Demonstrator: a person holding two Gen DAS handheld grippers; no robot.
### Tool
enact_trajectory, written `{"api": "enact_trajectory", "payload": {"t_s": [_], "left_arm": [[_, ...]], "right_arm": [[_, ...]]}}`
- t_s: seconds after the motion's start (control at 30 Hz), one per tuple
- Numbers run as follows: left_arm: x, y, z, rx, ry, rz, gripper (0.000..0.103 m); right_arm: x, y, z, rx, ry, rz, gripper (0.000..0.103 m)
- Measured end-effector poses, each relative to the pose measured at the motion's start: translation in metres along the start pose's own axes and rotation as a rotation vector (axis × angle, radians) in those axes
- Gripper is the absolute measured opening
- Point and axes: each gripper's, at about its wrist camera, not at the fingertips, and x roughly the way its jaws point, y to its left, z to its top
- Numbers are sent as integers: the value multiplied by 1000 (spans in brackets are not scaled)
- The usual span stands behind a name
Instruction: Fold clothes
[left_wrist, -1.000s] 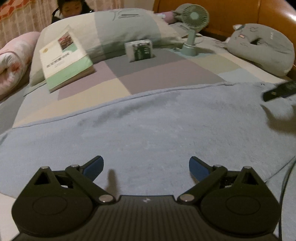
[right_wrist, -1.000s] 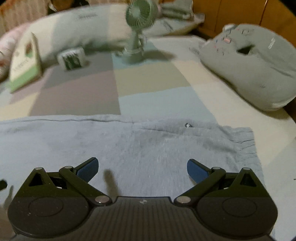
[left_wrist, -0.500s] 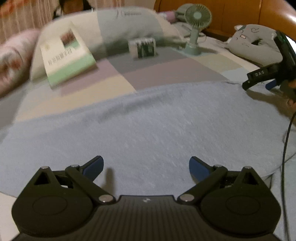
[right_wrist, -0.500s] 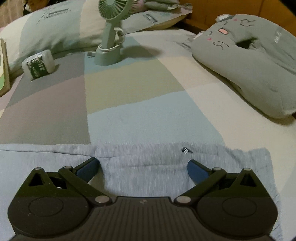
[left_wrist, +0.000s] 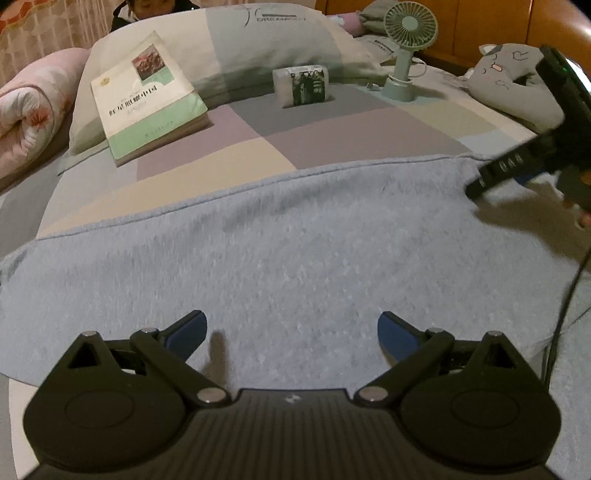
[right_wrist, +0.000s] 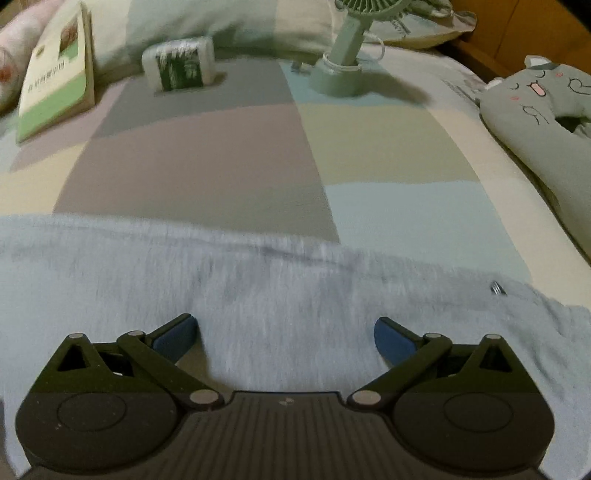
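A light blue-grey garment (left_wrist: 295, 251) lies spread flat across the patchwork bed cover. My left gripper (left_wrist: 291, 330) hovers over its near middle, open, nothing between the blue-padded fingers. In the left wrist view the right gripper's black body (left_wrist: 532, 158) hangs above the garment's far right corner. In the right wrist view my right gripper (right_wrist: 284, 334) is open over the same garment (right_wrist: 258, 295), a little short of its far hem. A small metal fastener (right_wrist: 498, 288) shows near the right edge.
Beyond the garment on the bed cover (left_wrist: 332, 133) lie a green-and-white book (left_wrist: 147, 99), a tissue pack (left_wrist: 303, 85), a green desk fan (left_wrist: 406, 40), a large pillow (left_wrist: 258, 37) and a grey cat cushion (left_wrist: 517, 81). A rolled pink quilt (left_wrist: 33, 96) is at left. A person sits behind the pillow.
The right gripper has swung left along the garment's far hem, so the fastener now sits further right in its view. The left gripper has barely moved. Both stay open.
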Motion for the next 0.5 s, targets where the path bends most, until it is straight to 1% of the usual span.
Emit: {"api": "enact_trajectory", "payload": {"t_s": [0.1, 0.2, 0.37, 0.5], "left_arm": [[1, 2, -1, -5, 5, 2, 99], [-3, 3, 0, -8, -7, 2, 99], [-11, 3, 1, -6, -31, -8, 99], [-13, 0, 2, 7, -35, -10, 99]], "right_arm": [[-1, -7, 7, 29, 6, 21, 103], [-25, -7, 4, -6, -6, 44, 103], [-82, -10, -27, -101, -7, 77, 103], [-111, -15, -66, -116, 26, 73, 103]]}}
